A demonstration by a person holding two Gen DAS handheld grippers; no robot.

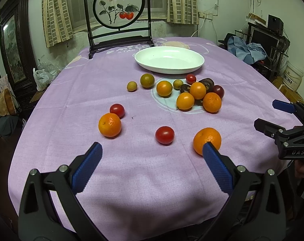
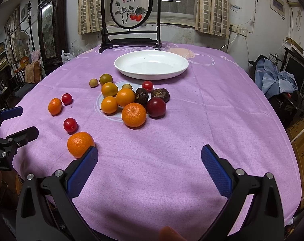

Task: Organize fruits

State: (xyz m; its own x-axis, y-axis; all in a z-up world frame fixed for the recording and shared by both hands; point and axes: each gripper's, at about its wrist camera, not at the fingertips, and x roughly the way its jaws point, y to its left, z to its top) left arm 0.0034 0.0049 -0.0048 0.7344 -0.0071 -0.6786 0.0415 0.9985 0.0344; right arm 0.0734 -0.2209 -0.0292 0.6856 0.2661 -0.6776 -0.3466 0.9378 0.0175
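Both grippers, left gripper (image 1: 152,150) and right gripper (image 2: 150,154), gape wide, empty. Nearest orange (image 1: 207,140) at left's 1 o'clock; white plate (image 1: 169,71) at 12, empty. Risk: round fruit rolls off if nudged.

You are working in a lived-in home room. A purple tablecloth (image 1: 132,170) covers the table. At its far edge stands a framed persimmon painting (image 1: 118,6) on a dark wooden stand. Checked curtains (image 2: 211,6) flank the window (image 2: 178,0). Crumpled clothing (image 2: 276,78), wall cables and a carved dark cabinet (image 1: 13,46) line the walls.
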